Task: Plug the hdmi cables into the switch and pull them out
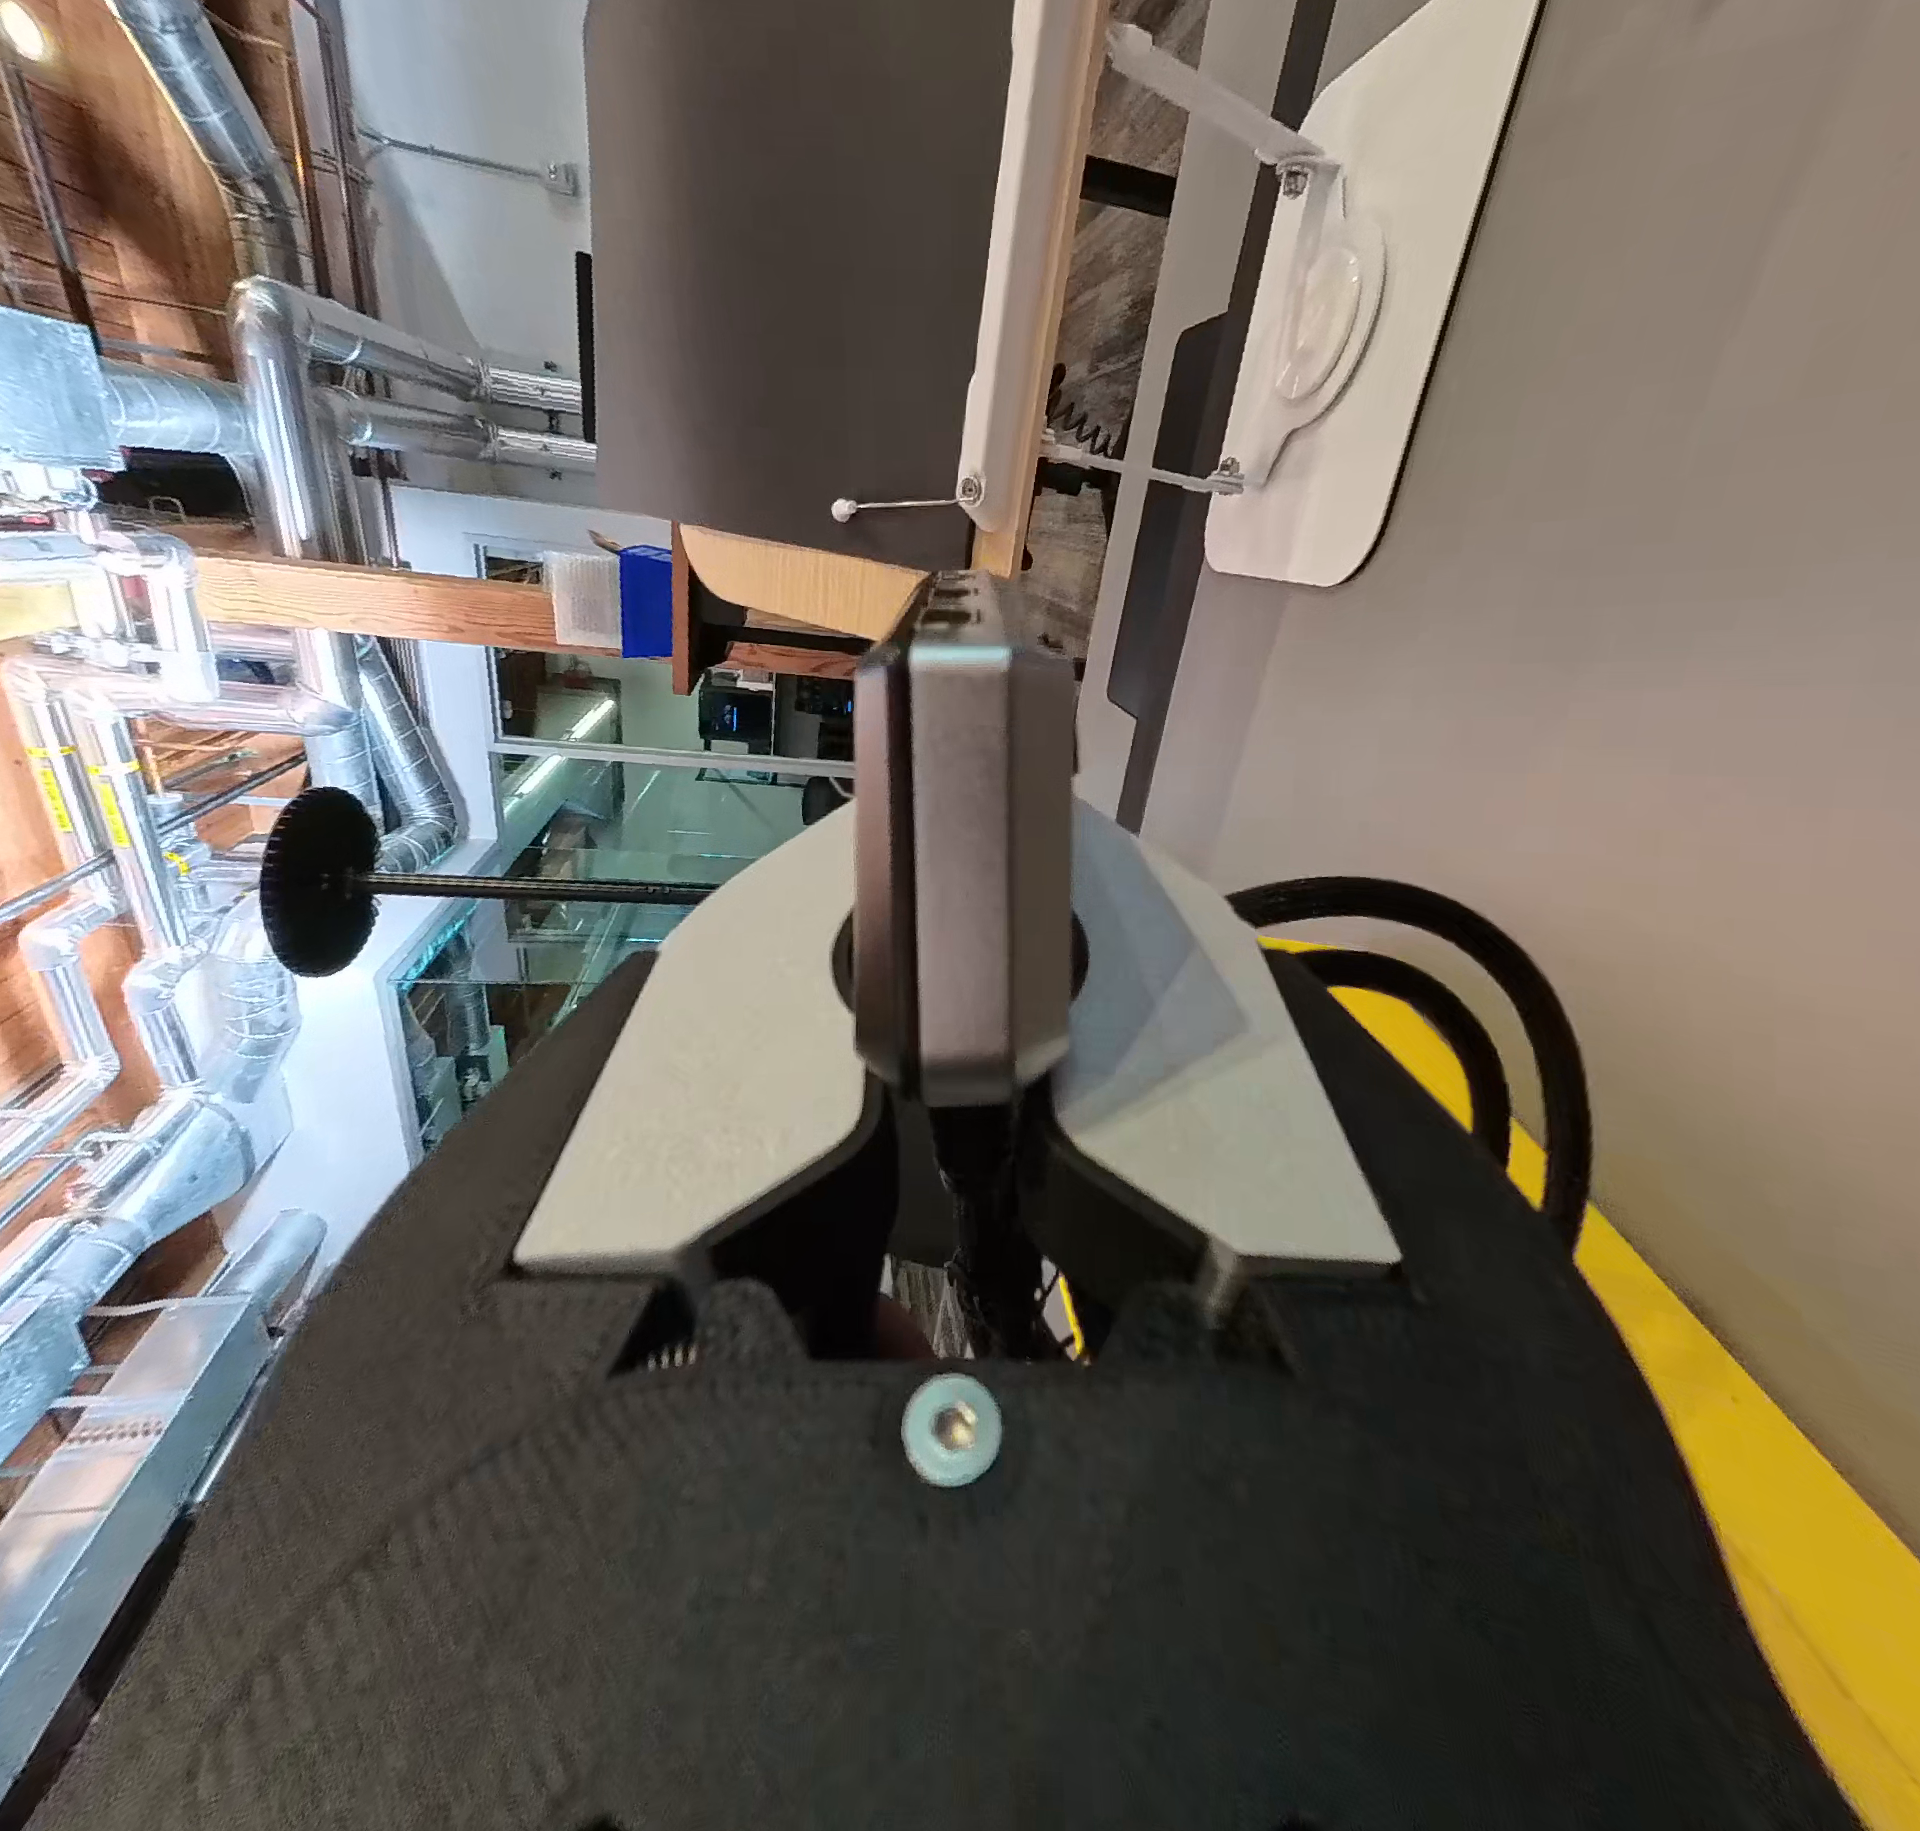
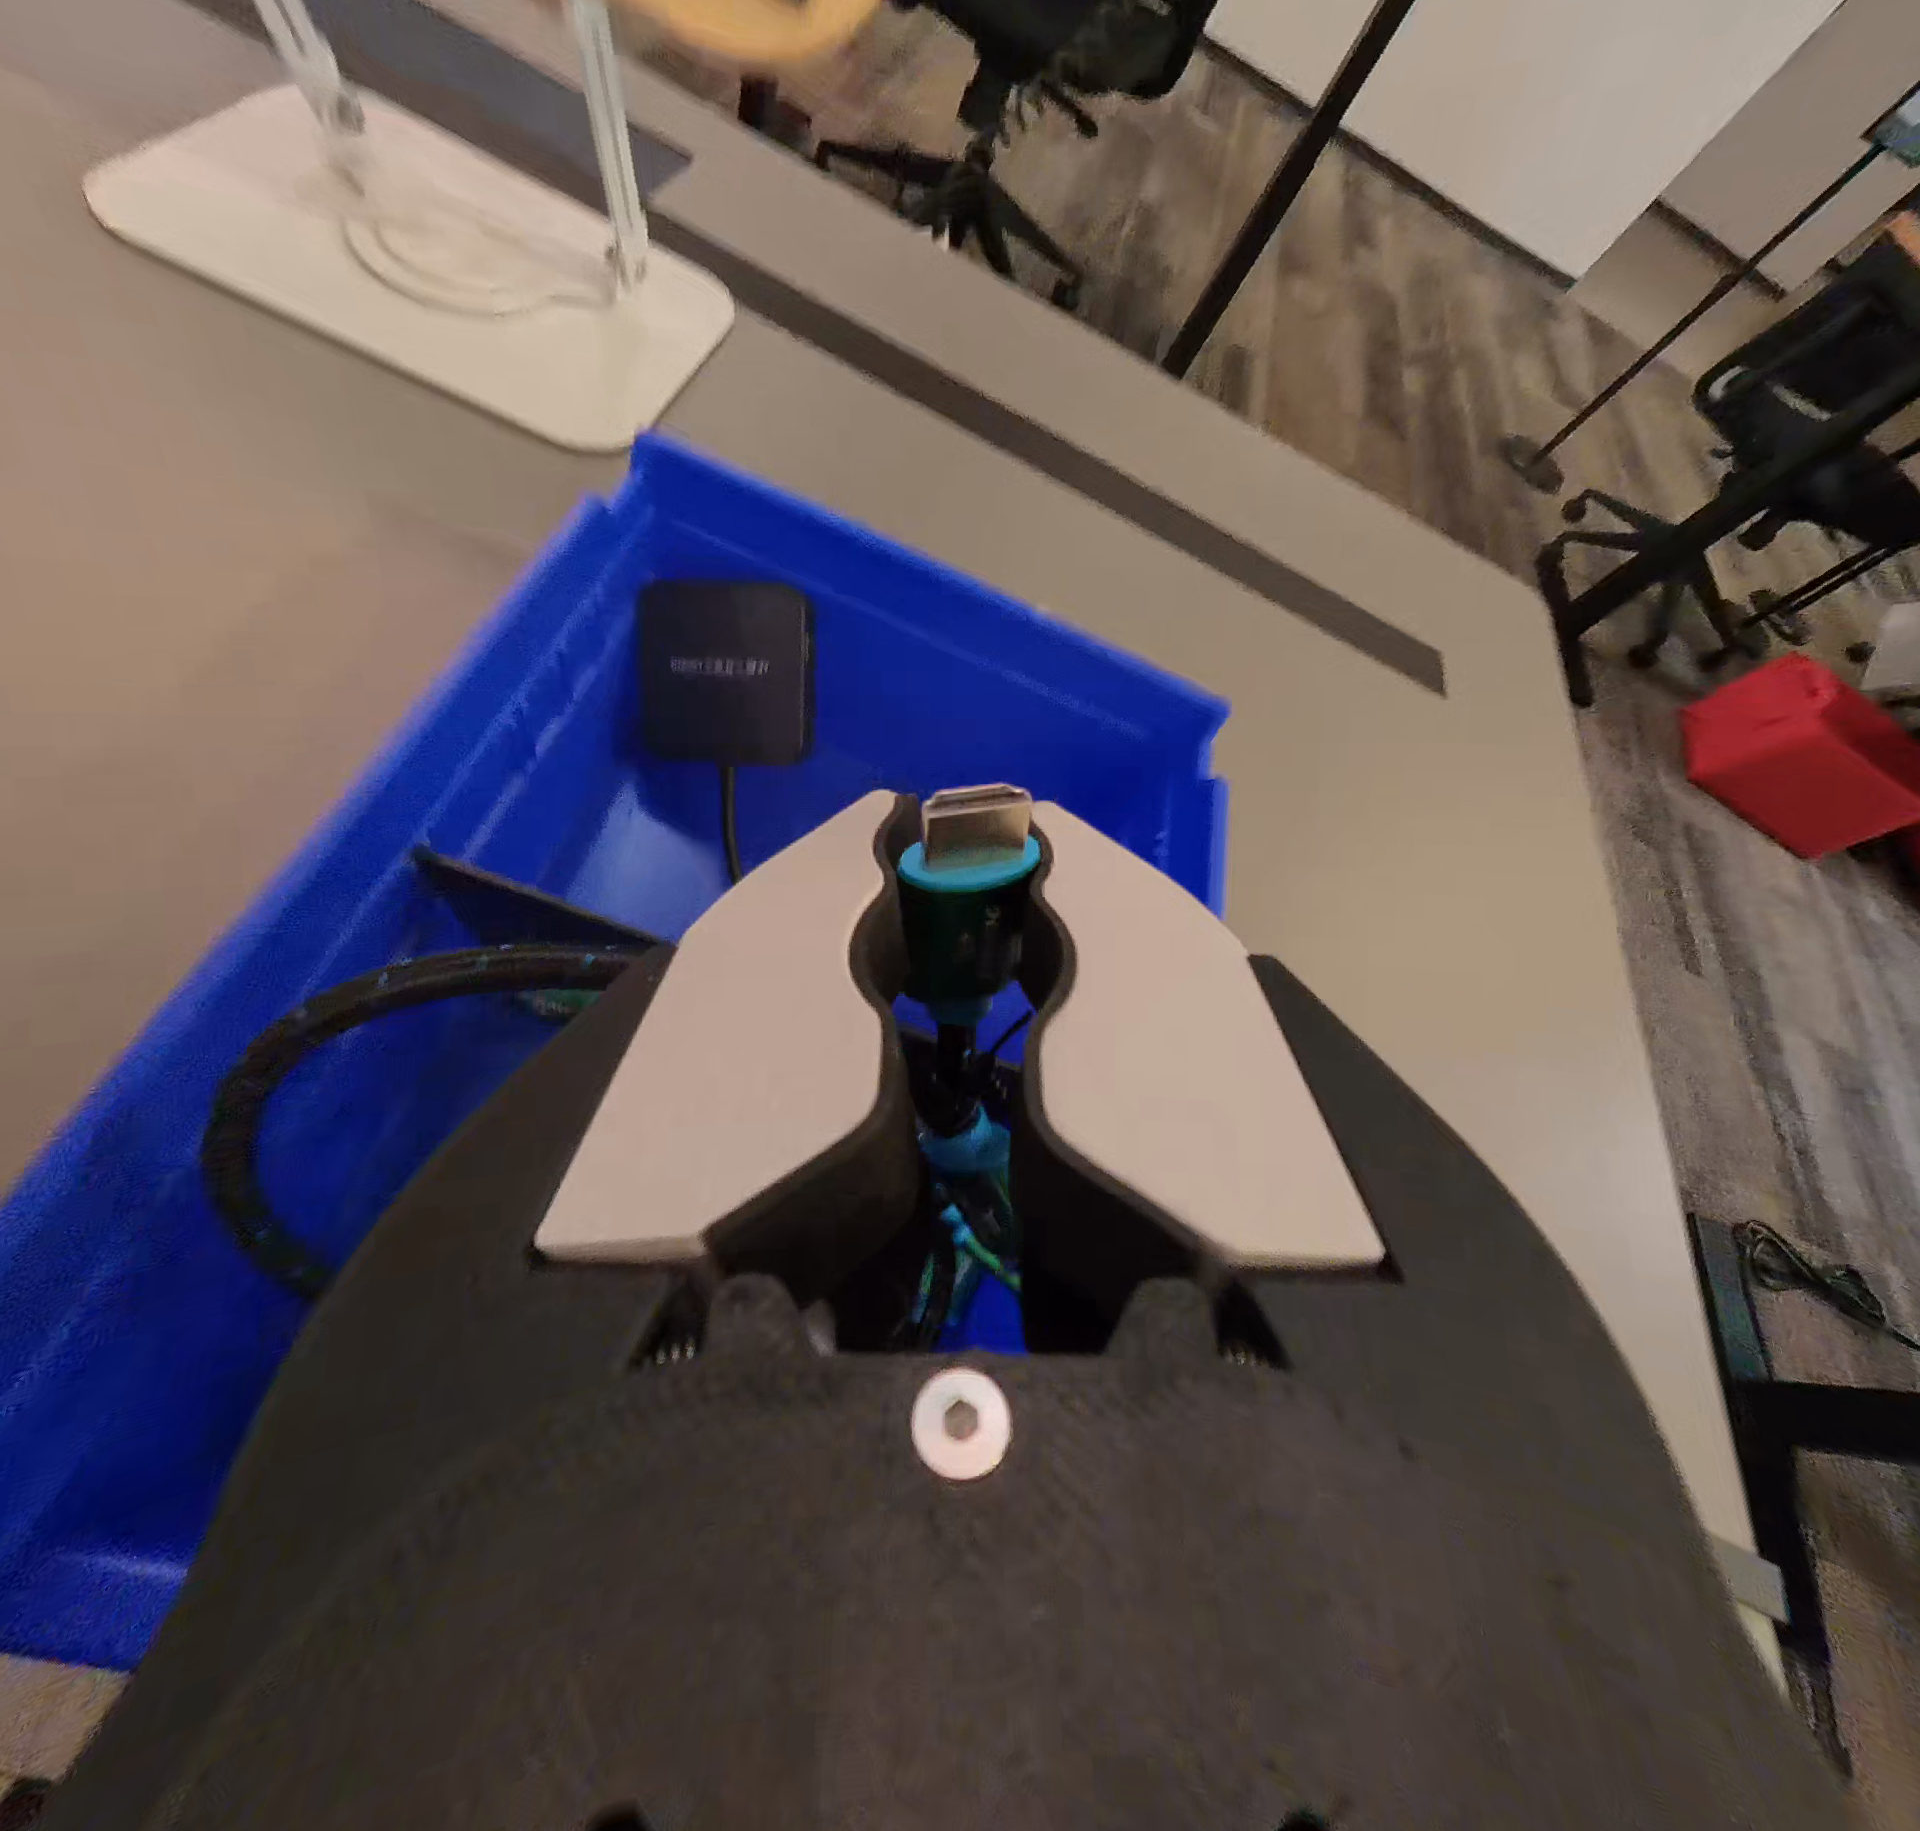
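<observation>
My left gripper (image 1: 961, 950) is shut on the grey metal HDMI switch (image 1: 956, 846), held edge-on in the air with the view rolled sideways; its port side (image 1: 951, 602) points away from me. My right gripper (image 2: 961, 867) is shut on an HDMI cable plug (image 2: 966, 924) with a black body and teal collar; its metal tip (image 2: 975, 820) sticks out past the fingers. The cable (image 2: 260, 1085), black with teal flecks, loops back into a blue bin (image 2: 935, 638). A second small black box (image 2: 725, 675) with a thin lead lies in that bin.
A white lamp base (image 2: 416, 264) stands on the grey table (image 2: 208, 586) beyond the bin; it also shows in the left wrist view (image 1: 1382, 254). Black cables (image 1: 1475, 1002) loop over a yellow bin (image 1: 1704, 1469). Office chairs (image 2: 1039, 15) and a red box (image 2: 1797, 753) are off the table.
</observation>
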### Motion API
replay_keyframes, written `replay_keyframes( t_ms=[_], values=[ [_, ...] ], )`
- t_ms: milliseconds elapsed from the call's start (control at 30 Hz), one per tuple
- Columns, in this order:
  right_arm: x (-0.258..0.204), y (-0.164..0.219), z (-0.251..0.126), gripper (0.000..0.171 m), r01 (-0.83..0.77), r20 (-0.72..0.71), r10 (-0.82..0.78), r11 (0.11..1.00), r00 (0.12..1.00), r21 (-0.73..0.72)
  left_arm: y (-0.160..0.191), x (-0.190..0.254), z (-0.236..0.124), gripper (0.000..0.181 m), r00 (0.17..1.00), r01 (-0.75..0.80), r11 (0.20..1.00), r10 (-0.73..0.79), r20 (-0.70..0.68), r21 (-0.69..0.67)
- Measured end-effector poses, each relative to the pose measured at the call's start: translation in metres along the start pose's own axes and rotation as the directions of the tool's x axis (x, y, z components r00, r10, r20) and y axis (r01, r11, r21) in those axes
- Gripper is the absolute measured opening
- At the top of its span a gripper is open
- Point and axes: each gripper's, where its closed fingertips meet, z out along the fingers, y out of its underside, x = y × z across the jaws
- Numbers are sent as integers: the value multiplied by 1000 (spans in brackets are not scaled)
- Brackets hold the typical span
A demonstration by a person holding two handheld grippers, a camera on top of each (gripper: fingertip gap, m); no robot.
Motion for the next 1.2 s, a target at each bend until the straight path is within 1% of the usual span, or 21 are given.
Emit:
replay_keyframes(
  t_ms=[67,133,200,267,300,367,400,433,500,533,567,600,667,733,800,833,900,967,1067,1133,1200],
  values=[
    [-11,28,15,16,18,28,-16,997,999,-77,-1,3,0,24,1000,-1,1000,1,-8,2],
    [-16,48,20,16,49,34,-45,990,998,-135,-2,5,1,24,1000,-8,1000,8,-11,0],
    [-11,71,20,17,66,28,-61,964,998,-259,-2,7,1,23,1000,-6,1000,6,-17,2],
    [-6,81,14,19,100,31,-95,945,995,-310,-1,9,3,23,1000,-11,1000,11,-20,0],
    [-5,89,11,21,102,43,-93,926,995,-362,0,10,3,23,1000,-10,1000,10,-23,0],
    [2,100,8,29,118,32,-117,887,993,-446,1,13,4,23,999,-12,1000,11,-34,-4],
    [5,104,6,39,119,39,-114,870,993,-478,1,13,5,24,999,-15,1000,15,-32,-4],
    [7,104,3,58,125,52,-114,858,992,-498,1,13,4,23,999,-16,1000,16,-30,-2],
    [3,101,-2,77,115,115,-65,848,991,-517,0,13,3,24,999,-17,1000,17,-30,1],
    [1,101,-6,80,114,144,-41,832,989,-544,0,12,3,24,1000,-15,1000,16,-26,3],
    [3,100,-10,80,137,155,-59,813,986,-565,-1,11,2,24,1000,-17,1000,17,-21,7],
    [5,92,-14,78,163,152,-93,815,984,-556,-3,11,1,24,1000,-19,1000,19,-20,13],
    [-8,57,-23,69,210,186,-139,869,973,-447,-8,10,0,24,1000,-25,999,26,-12,36],
    [-43,4,-31,62,322,251,-264,919,931,-227,-18,12,-3,24,999,-41,996,43,-23,74],
    [-95,-48,-44,54,433,302,-419,901,856,22,-30,14,-8,23,998,-43,993,47,-33,114],
    [-124,-71,-52,53,475,317,-495,868,809,144,-38,17,-11,23,997,-43,989,51,-53,140],
    [-183,-107,-68,47,529,323,-631,771,705,354,-51,22,-18,23,995,-43,982,59,-80,182],
    [-232,-128,-77,44,580,283,-745,654,604,485,-63,27,-26,24,991,-35,975,62,-117,221],
    [-283,-144,-79,43,661,172,-864,477,473,579,-76,31,-35,23,987,-23,968,62,-147,251],
    [-309,-147,-79,37,706,75,-914,359,399,610,-84,35,-42,23,982,-25,961,75,-171,275],
    [-326,-147,-81,32,732,0,-940,267,342,627,-90,40,-46,24,978,-29,955,89,-191,295]
  ],
)
